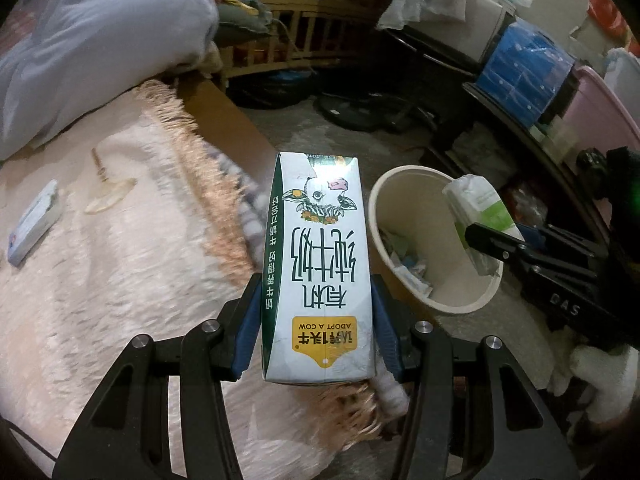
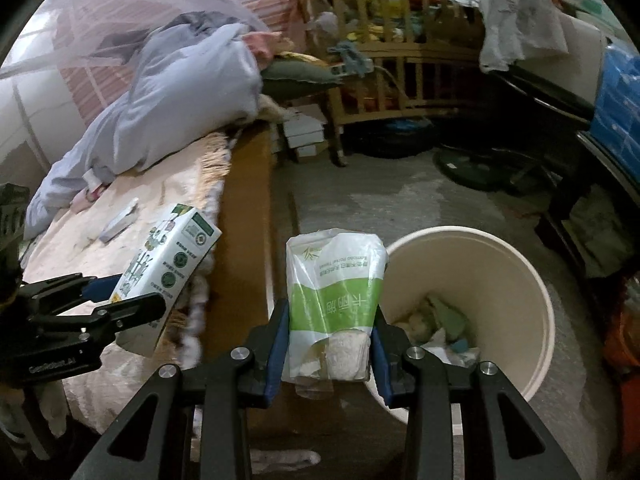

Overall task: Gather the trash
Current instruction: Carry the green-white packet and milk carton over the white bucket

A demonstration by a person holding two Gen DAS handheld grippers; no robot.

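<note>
My left gripper [image 1: 316, 320] is shut on a white and green milk carton [image 1: 318, 264] with a cow picture, held over the bed's edge; it also shows in the right wrist view [image 2: 168, 264]. My right gripper [image 2: 326, 344] is shut on a green and white tissue pack [image 2: 336, 296], held at the near rim of a cream trash bin [image 2: 532, 280]. The bin stands on the floor and holds several scraps. In the left wrist view the tissue pack [image 1: 480, 216] hangs over the bin [image 1: 384, 216].
A pink fringed blanket [image 1: 120, 260] covers the bed, with a small blue-white box [image 1: 34, 224] and a flat wrapper [image 1: 108, 196] on it. A lilac duvet [image 2: 180, 92] lies behind. A wooden crib [image 2: 392, 80], a fan base [image 2: 480, 168] and dark shelving [image 1: 520, 92] surround the floor.
</note>
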